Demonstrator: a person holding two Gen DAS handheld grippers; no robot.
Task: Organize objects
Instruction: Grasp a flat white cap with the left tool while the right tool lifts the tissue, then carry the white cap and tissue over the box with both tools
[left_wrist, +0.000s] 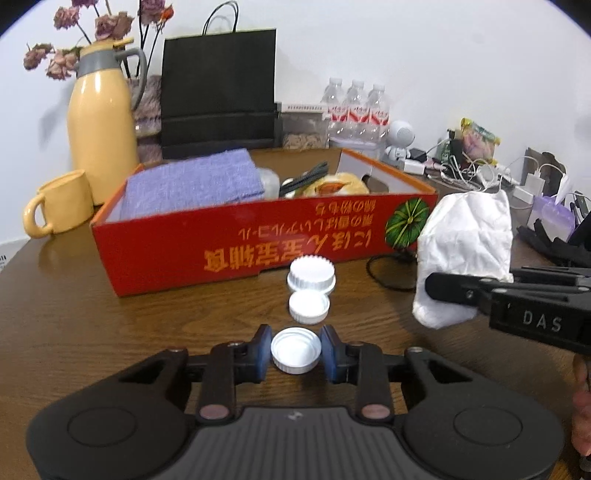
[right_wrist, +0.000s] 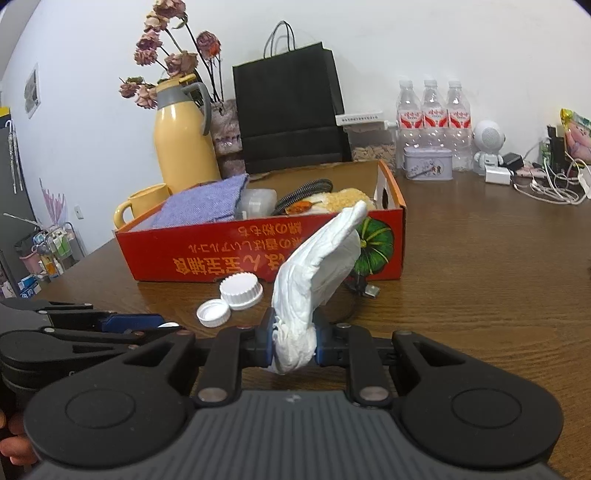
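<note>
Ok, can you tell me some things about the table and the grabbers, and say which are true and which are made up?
1. The left gripper has a white cap between its fingers. True.
2. The right gripper is empty. False: it is shut on a crumpled white paper bundle.
3. The purple cloth lies inside the red box. True.
4. The yellow mug is inside the red box. False: it stands on the table outside the box, by the yellow jug.
5. Two more white caps, the far cap and the middle cap, sit on the table in front of the box. True.
</note>
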